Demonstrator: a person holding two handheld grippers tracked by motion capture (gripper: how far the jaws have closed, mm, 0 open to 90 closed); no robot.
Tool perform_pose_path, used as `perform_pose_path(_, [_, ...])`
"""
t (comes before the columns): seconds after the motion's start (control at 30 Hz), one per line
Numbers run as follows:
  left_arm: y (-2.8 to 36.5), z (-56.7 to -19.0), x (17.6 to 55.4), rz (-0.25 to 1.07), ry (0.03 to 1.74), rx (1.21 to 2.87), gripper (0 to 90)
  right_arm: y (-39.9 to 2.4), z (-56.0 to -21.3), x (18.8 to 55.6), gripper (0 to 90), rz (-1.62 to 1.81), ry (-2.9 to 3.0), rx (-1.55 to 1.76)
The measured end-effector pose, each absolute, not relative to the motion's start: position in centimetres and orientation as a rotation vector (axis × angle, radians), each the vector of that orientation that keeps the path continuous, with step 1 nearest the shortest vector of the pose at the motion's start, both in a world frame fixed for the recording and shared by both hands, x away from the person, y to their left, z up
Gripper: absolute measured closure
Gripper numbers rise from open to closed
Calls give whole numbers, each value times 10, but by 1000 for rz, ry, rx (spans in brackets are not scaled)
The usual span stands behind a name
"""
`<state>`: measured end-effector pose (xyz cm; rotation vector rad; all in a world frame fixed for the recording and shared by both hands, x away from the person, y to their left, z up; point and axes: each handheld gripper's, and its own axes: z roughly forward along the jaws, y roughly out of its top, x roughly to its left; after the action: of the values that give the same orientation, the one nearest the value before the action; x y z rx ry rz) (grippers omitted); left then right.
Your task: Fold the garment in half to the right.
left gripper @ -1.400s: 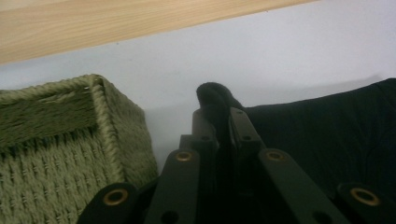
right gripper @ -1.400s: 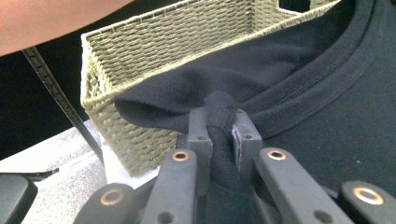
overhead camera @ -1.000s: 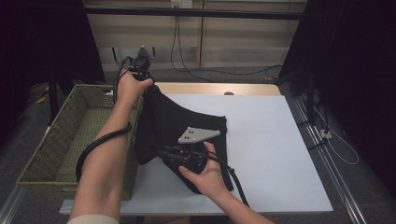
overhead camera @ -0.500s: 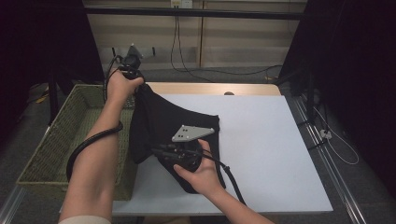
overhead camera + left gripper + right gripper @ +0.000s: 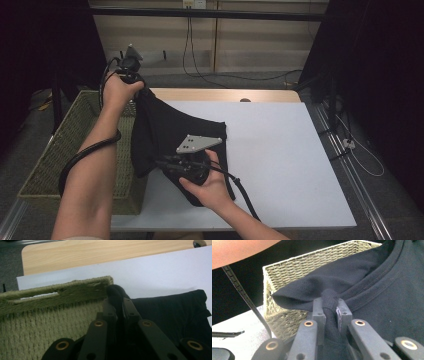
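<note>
A black garment (image 5: 170, 125) is stretched between my two grippers, from the white table top (image 5: 280, 150) toward the green woven basket (image 5: 55, 150) at the left. My left gripper (image 5: 140, 90) is raised over the basket's far right corner and is shut on a bunched fold of the garment (image 5: 170, 312), with its jaws (image 5: 117, 300) just above the basket's rim (image 5: 50, 290). My right gripper (image 5: 159, 162) sits low near the table's front, pointing left, shut on the garment's edge (image 5: 387, 290). Its jaws (image 5: 330, 301) pinch the cloth in front of the basket's wall (image 5: 294, 267).
The basket stands off the table's left side and reaches its front edge. A bare wooden strip (image 5: 225, 95) runs along the back, with a small dark thing (image 5: 245, 100) on it. The left gripper's cable (image 5: 85, 155) loops under the forearm. White surface lies free at the right.
My left hand has carried its corner of the garment left and slightly up, toward the basket. The garment and the right gripper have shifted a little left with it.
</note>
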<state>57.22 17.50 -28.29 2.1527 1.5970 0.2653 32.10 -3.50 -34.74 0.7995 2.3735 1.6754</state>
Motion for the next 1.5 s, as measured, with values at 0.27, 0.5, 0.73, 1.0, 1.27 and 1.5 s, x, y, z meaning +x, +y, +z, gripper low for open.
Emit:
perform_pose_path(0.27, [186,-276,569,283,1609,2135,836,-26,-345,321,819,1694,2380,783])
perform_pose_path(0.5, [192,-274,568,286,1616,2128,836,-23,-345,321,819,1704,2380,781])
perform_pose_path(0.73, [194,-272,568,285,1612,2127,836,-21,-342,321,819,1704,2380,778])
perform_pose_path(1.0, [199,-266,566,290,1607,2123,836,-17,-341,321,819,1707,2382,768])
perform_pose_path(1.27, [203,-259,565,293,1611,2130,836,-15,-340,319,818,1711,2383,760])
perform_pose_path(1.5, [198,-259,566,292,1594,2148,834,-13,-339,319,818,1736,2374,770])
